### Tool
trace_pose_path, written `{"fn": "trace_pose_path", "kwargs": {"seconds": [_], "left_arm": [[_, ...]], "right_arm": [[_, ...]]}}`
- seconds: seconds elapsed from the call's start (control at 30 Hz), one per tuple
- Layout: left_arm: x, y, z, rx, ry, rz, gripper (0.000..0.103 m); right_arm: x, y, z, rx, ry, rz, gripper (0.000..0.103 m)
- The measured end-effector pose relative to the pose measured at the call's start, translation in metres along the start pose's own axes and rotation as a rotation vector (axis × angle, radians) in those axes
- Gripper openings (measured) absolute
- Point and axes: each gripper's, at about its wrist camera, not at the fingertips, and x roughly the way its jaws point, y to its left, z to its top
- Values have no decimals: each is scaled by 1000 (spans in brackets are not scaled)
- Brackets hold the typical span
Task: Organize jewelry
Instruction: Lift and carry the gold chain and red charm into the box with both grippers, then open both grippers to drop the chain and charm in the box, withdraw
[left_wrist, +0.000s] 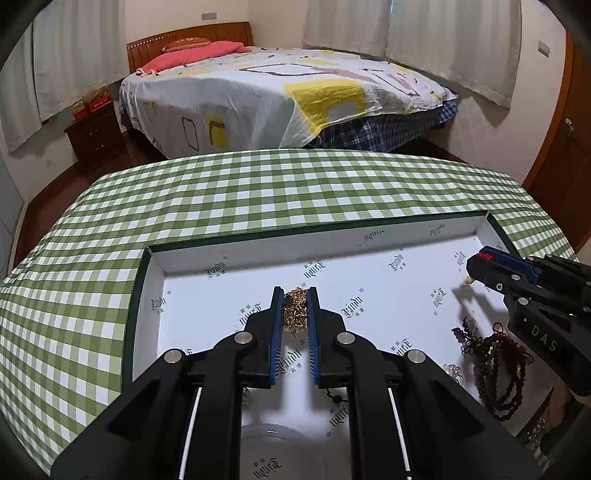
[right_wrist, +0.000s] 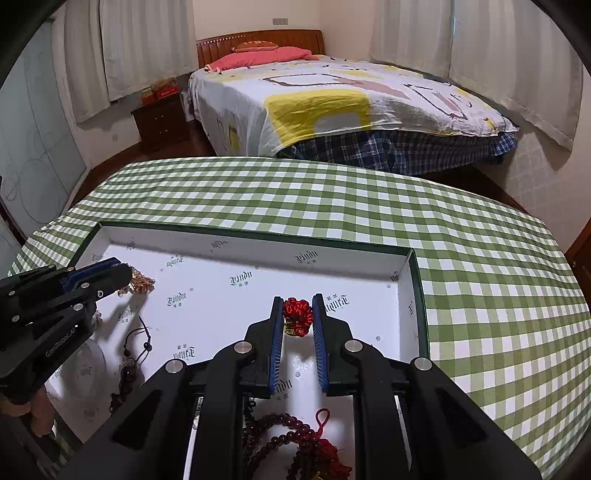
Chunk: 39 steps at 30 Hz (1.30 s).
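Observation:
A wide white tray with printed lining and a dark green rim lies on the checked tablecloth. My left gripper is shut on a bunched gold chain, held over the tray's left half. My right gripper is shut on a red knotted cord ornament with a small gold piece, over the tray's right half. In the left wrist view the right gripper enters from the right with a red bit at its tip. In the right wrist view the left gripper enters from the left with the gold chain at its tip.
Dark red bead strings lie in the tray near its front right, also seen as bead strings under my right gripper. A black cord necklace and a clear round dish rest in the tray. A bed stands beyond the table.

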Motion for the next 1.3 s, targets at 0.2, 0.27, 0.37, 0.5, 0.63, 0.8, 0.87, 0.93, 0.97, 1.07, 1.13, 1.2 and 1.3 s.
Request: {"fn": "trace_pose_path", "kwargs": {"seconds": [0.2,0.27,0.37,0.5,0.63,0.8,0.87,0.93,0.97,1.07,1.13,1.2,1.3], "left_arm": [[4,2,1,-14,20,-8,14],[4,2,2,-14,27,-10,16],[3,2,3,-18,23,-8,40],[1,2,4,-19,14,-3,44],[-11,2,3,-28,-12,8,53],[-45,-1,-3,-33,-62,8,61],[-58,-3,-7,-34,-78,3,62],[-74,-7,-14,-31,-93,-3,63],[-80,-9,-18,-30,-98,-2,63],[-98,-14,-33,-25,-107,2,63],[-108,-17,-42,-27,-108,3,64],[-118,-18,-54,-31,-108,3,64],[-128,-17,-69,-45,-98,5,63]], "right_arm": [[5,-1,1,4,31,-4,18],[6,-2,0,8,40,-4,18],[6,0,1,8,36,-6,40],[-4,2,1,-1,-5,-25,48],[-22,1,0,10,-49,-22,48],[-51,0,-10,14,-86,-11,48],[-65,1,-17,14,-99,-10,48],[-77,-1,-26,23,-107,-8,49],[-83,-3,-31,28,-111,-12,50],[-97,-6,-43,45,-120,-25,51],[-107,-11,-56,65,-115,-33,51],[-113,-14,-67,79,-105,-37,51],[-120,-18,-86,98,-85,-48,51]]}}
